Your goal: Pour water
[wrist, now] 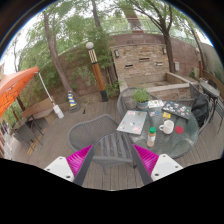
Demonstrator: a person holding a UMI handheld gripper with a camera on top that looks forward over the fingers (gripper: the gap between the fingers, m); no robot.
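My gripper [112, 162] is open and empty, its two pink pads [80, 160] spread wide above a patio. Well beyond the right finger, a round glass table [190, 140] holds a clear bottle with a green cap [152, 135], a white cup [167, 126], a small red-topped item [179, 128], a sheet of paper [131, 122] and a dark tray [176, 108]. Nothing stands between the fingers; the bottle is ahead and to the right of them.
A grey metal chair [100, 135] stands just ahead between the fingers, next to the table. An orange umbrella [14, 88] and more chairs [30, 125] are at the left. A lamp post [96, 65], brick wall [140, 60] and trees lie beyond.
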